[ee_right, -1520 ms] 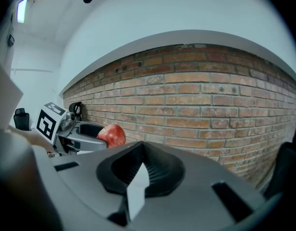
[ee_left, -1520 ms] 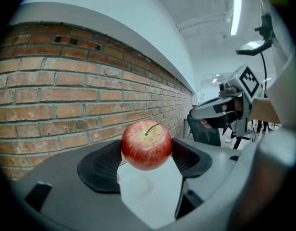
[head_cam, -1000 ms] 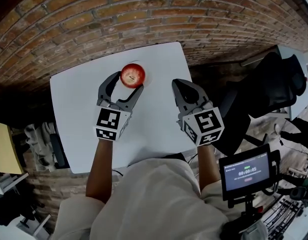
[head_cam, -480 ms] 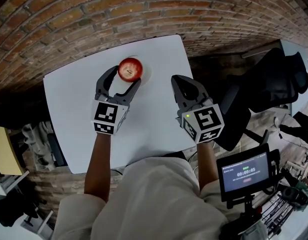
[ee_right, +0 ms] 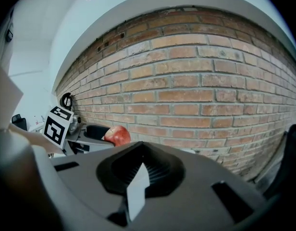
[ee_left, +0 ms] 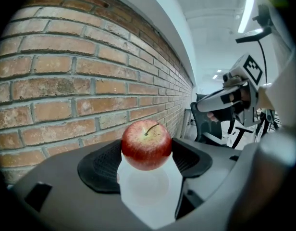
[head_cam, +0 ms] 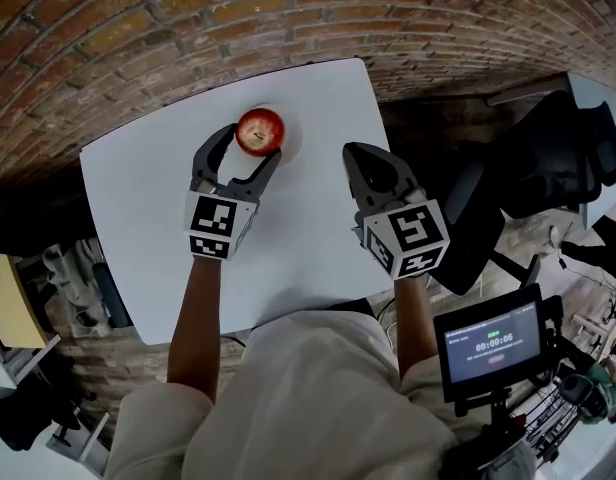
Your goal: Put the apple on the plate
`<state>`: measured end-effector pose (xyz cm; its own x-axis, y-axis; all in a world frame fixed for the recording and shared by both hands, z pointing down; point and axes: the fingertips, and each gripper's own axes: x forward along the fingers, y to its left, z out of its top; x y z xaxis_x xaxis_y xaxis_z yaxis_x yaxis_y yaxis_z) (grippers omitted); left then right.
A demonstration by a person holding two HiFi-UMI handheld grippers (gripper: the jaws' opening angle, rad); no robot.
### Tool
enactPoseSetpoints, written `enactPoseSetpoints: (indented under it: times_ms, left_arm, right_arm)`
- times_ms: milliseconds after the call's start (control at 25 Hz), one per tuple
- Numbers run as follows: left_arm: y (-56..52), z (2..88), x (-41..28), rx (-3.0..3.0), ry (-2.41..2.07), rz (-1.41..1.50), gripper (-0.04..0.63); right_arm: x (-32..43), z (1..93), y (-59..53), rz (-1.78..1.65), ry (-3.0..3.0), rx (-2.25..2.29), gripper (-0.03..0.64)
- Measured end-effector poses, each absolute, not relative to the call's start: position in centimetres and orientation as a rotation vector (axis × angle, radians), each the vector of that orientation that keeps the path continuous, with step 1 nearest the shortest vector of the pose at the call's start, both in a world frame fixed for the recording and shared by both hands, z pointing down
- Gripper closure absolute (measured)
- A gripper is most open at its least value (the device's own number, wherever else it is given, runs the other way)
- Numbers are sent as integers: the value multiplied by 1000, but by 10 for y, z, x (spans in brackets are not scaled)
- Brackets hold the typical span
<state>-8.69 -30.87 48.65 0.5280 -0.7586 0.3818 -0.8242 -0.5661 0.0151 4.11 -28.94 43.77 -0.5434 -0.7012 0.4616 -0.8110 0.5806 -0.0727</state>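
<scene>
- Head view showed the apple resting on a white plate near the far edge of the white table, close to a brick wall.
- The left gripper lay low over the table, its fingers spread wide to either side of the apple, which sat between their tips.
- The right gripper hovered beside it, well apart from the apple, its fingers pressed nearly together with only a thin sliver between and nothing held.
</scene>
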Motion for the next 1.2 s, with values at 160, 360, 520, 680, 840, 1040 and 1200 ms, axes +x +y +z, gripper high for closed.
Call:
enactPoseSetpoints:
  times_ms: [160, 360, 520, 680, 840, 1040, 1200]
  left_arm:
    - [-313, 504, -87, 2562, -1336, 542, 259]
    - [-319, 523, -82, 2548, -1319, 578, 259]
    - [-324, 539, -78, 2544, -1304, 621, 259]
    - [-326, 551, -78, 2530, -1290, 630, 259]
    - [-329, 581, -76, 2505, -1272, 647, 259]
    - [-332, 590, -77, 2513, -1265, 669, 259]
    - [-331, 591, -78, 2515, -1261, 678, 259]
  right_arm:
    - [40, 447, -290, 411, -2419, 1214, 614]
    - [44, 456, -295, 434, -2402, 1210, 614]
    - [45, 467, -299, 455, -2396, 1195, 614]
    - [41, 480, -302, 484, -2389, 1183, 614]
    - [40, 508, -307, 515, -2373, 1165, 614]
    - [35, 516, -308, 526, -2373, 1153, 614]
    - [33, 517, -304, 528, -2368, 1143, 614]
